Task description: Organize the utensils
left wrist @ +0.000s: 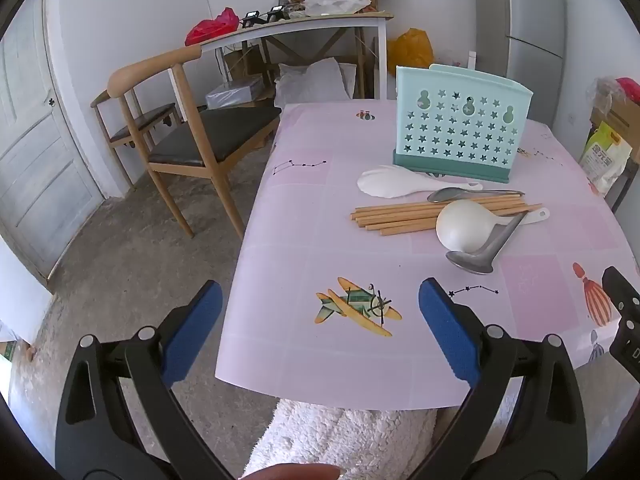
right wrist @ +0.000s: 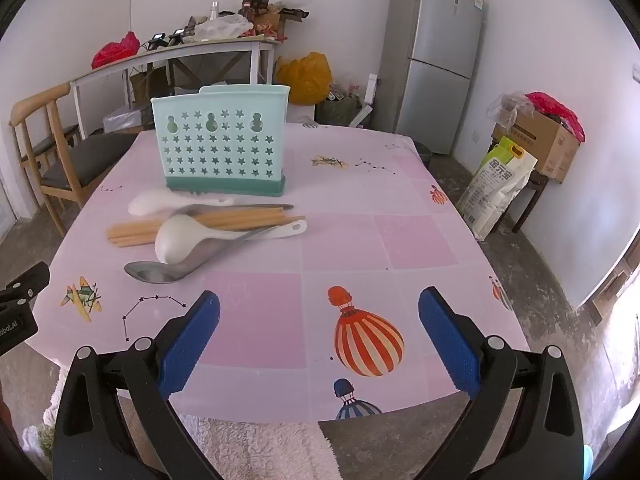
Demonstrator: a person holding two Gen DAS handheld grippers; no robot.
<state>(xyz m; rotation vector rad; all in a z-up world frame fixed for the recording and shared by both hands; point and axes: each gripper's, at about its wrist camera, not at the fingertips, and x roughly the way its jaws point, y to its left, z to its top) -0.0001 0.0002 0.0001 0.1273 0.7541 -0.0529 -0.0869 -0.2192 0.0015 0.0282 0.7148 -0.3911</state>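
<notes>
A light green utensil holder with star holes stands upright on the pink table. In front of it lie a white rice paddle, a bundle of wooden chopsticks, a white ladle, a large metal spoon and a smaller metal spoon. My left gripper is open and empty over the table's near left corner. My right gripper is open and empty over the table's near edge.
A wooden chair stands left of the table. A cluttered side table is at the back wall, a fridge at back right, a rice bag and cardboard box on the right.
</notes>
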